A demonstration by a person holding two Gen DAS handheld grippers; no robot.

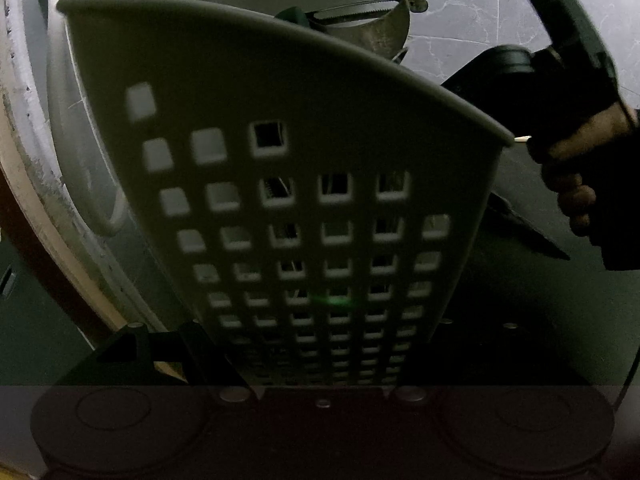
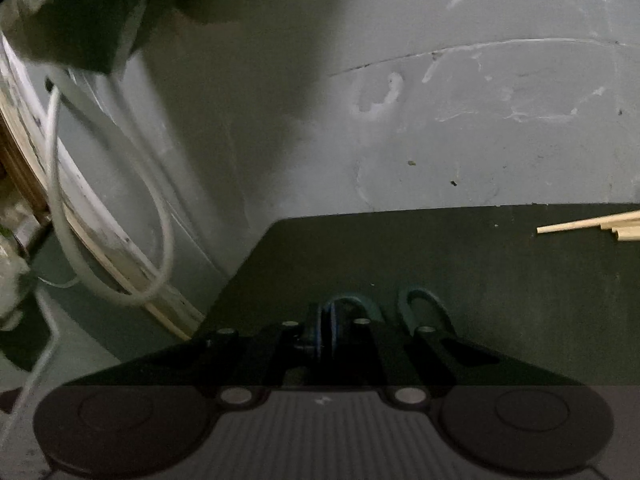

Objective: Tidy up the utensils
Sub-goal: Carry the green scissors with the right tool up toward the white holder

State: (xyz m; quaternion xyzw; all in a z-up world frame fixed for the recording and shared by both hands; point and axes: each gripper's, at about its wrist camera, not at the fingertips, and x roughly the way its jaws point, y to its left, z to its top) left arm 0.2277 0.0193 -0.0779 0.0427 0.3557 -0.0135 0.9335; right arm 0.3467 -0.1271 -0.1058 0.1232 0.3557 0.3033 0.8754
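Observation:
A white perforated utensil basket (image 1: pixel 304 184) fills the left wrist view, tilted, with my left gripper (image 1: pixel 320 364) shut on its lower wall. Metal utensils (image 1: pixel 376 20) stick out above its rim, one with a serrated edge. My right gripper (image 2: pixel 332 332) is shut on a dark object with blue-edged loop handles (image 2: pixel 344 312), probably scissors; a second loop (image 2: pixel 424 304) shows beside it. The right gripper and the hand holding it also show in the left wrist view (image 1: pixel 576 92), to the right of the basket. Wooden chopsticks (image 2: pixel 592 226) lie on the dark table (image 2: pixel 500 280) at the far right.
A grey scuffed wall (image 2: pixel 440 100) stands behind the table. A white cable (image 2: pixel 120 240) loops down at the left by a pale wooden frame (image 2: pixel 132 276). The table's corner (image 2: pixel 280 224) is near the middle of the right wrist view.

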